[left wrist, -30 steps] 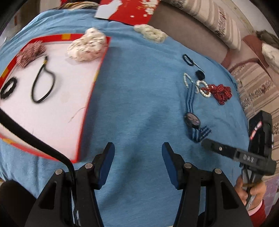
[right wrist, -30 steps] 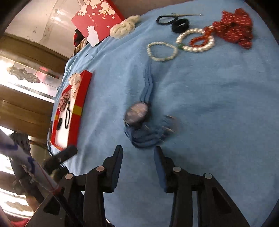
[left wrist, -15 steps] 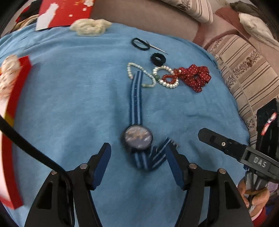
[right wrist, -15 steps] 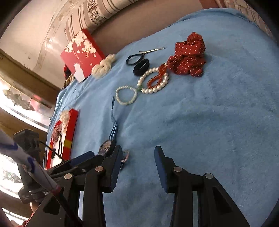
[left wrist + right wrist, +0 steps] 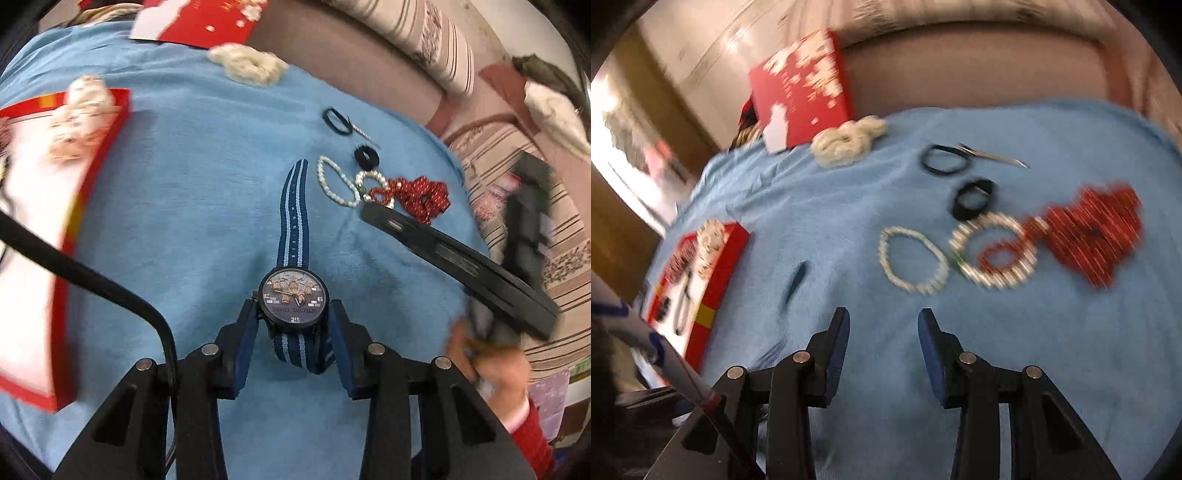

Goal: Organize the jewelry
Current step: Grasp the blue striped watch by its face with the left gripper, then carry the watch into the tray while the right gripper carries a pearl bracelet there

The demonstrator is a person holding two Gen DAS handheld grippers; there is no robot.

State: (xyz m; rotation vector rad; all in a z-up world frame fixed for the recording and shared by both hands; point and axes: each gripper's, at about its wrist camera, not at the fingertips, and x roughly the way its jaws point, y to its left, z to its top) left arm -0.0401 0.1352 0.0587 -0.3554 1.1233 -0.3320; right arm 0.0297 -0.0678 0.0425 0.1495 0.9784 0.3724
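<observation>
Left wrist view puts the wristwatch (image 5: 293, 302) low in the middle of the frame, its round case sitting right between the blue pads of the left gripper (image 5: 294, 325), whose jaws have just been closing in on it; the pads look to be touching or very nearly touching the case sides, so I read this as a grip forming on the watch rather than one proven firm. The watch's long axis runs up the frame: the striped strap (image 5: 294, 210) stretches away from the tongs toward the upper middle, while the short end folds under just below the case. The red tray (image 5: 96, 155), already holding a few pieces, lies at the left edge of the frame, with bare blue blanket (image 5: 192, 206) between it and the watch, so a sideways carry to the left has open room. To the right of the strap's far end, close by, sit the pearl bracelet (image 5: 334, 182), the black hair ties and the red scrunchie (image 5: 424, 195); the trailing strap could brush them if swung that way. The right gripper (image 5: 882, 339) is parted and empty in its own view, hovering over bare blanket below the bracelets, and in the left view it crosses the right side, clear of the watch. The left hand is plainly the nearer one.
</observation>
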